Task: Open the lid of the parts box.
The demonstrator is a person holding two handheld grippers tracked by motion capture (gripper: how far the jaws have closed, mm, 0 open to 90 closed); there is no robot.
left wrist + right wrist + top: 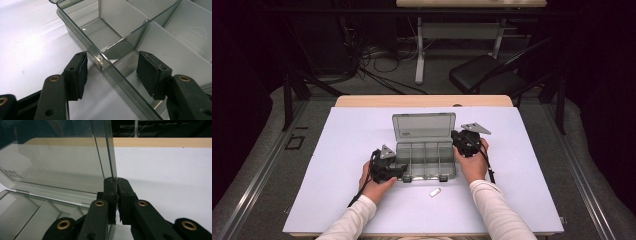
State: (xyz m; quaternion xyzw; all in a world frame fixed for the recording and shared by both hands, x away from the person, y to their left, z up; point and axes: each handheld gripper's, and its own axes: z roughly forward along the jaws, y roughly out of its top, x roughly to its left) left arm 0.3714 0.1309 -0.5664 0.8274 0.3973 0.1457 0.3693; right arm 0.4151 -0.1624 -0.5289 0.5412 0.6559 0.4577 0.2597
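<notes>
1. A clear plastic box [426,159] with divided compartments sits near the middle of the white surface [342,145], a little toward the far edge, its lid [424,126] standing open and upright along the box's far side.
2. The left gripper [401,171] is at the box's near left corner. In the left gripper view its jaws are spread, one outside the box's clear wall [110,67] and one inside a compartment, so the wall runs between them; neither pad clearly presses on it.
3. The right gripper [456,136] is at the lid's right edge. In the right gripper view its jaws are pressed together on the thin edge of the lid [62,167], pinching it.
4. A small white piece [435,192] lies on the surface just in front of the box, toward the near edge, between the person's two forearms and apart from both grippers.
5. Each gripper is held in one hand, with light sleeves coming in from the near edge.
</notes>
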